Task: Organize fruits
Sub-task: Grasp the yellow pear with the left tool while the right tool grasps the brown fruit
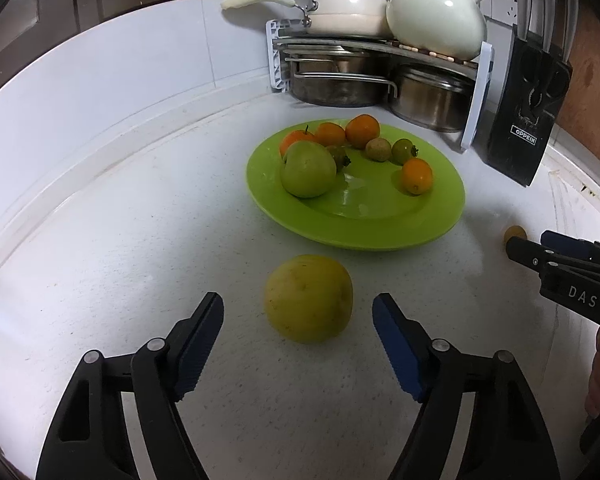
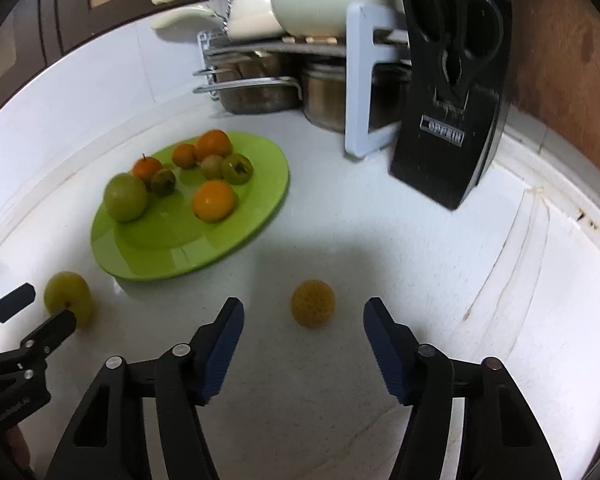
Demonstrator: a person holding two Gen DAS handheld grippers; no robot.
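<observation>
Left gripper (image 1: 298,310) spread—yellow fruit (image 1: 309,298) between fingers (image 1: 204,340)

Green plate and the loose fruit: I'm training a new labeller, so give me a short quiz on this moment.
1. True or false: the yellow fruit lies on the green plate.
2. Which fruit lies ahead of the right hand-held gripper? A) the green apple B) the small bumpy yellow fruit C) an orange fruit
3. Fill in: both hand-held grippers are ____, with nothing between their fingers; the left hand-held gripper faces the yellow fruit.

Key: 1 false, it lies on the white counter in front of the plate. 2 B. 3 open.
</observation>
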